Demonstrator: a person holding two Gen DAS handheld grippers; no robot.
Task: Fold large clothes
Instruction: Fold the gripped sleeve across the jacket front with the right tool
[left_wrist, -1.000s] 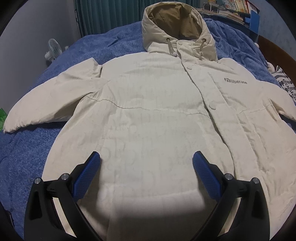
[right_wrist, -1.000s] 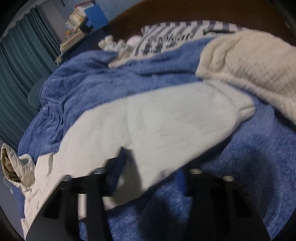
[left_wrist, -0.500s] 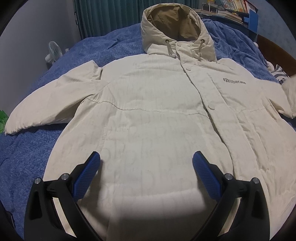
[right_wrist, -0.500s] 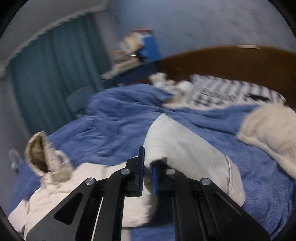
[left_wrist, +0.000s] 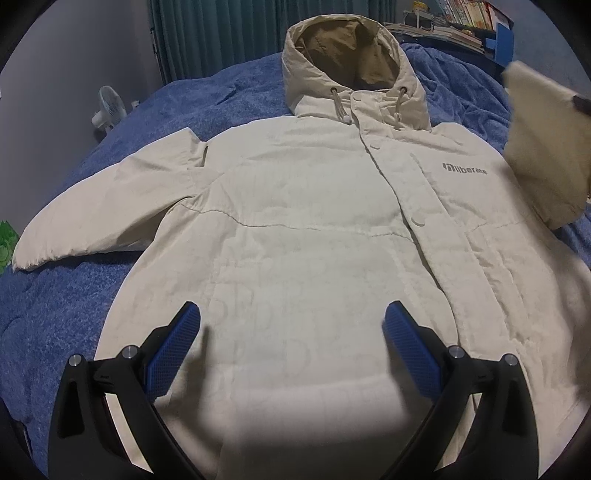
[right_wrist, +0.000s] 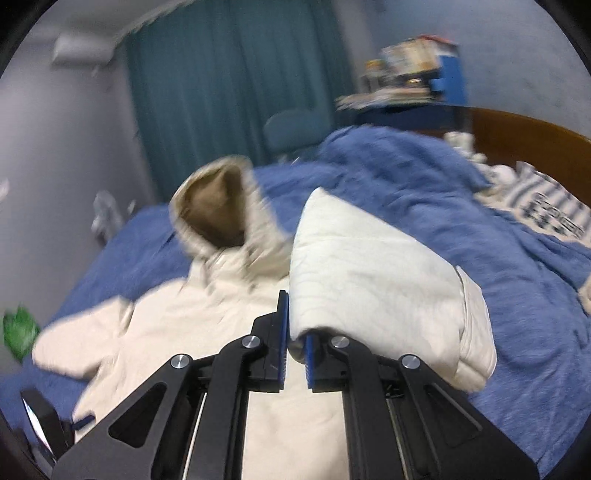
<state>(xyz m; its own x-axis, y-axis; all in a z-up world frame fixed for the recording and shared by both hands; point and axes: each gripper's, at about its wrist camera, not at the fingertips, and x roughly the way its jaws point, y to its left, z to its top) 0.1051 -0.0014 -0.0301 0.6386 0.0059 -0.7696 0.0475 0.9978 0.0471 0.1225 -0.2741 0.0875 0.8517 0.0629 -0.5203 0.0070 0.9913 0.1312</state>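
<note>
A cream hooded jacket (left_wrist: 295, 221) lies front up on a blue bedspread (left_wrist: 66, 295), hood (left_wrist: 351, 51) at the far end. My left gripper (left_wrist: 291, 332) is open and empty, hovering over the jacket's lower front. My right gripper (right_wrist: 295, 332) is shut on the jacket's right sleeve (right_wrist: 369, 273) and holds it lifted above the bed, near the hood (right_wrist: 218, 206). The raised sleeve also shows at the right edge of the left wrist view (left_wrist: 543, 147). The other sleeve (left_wrist: 103, 206) lies flat, spread out to the left.
A wooden headboard (right_wrist: 535, 136), a striped pillow (right_wrist: 546, 206) and a shelf of books (right_wrist: 410, 77) lie to the right. Teal curtains (left_wrist: 221, 33) and a small fan (left_wrist: 109, 110) stand beyond the bed. A green object (left_wrist: 7, 240) sits at the left edge.
My right gripper closed on the right sleeve, lifted it off the bed and swung it toward the jacket's body and hood. The left gripper stayed open over the lower front.
</note>
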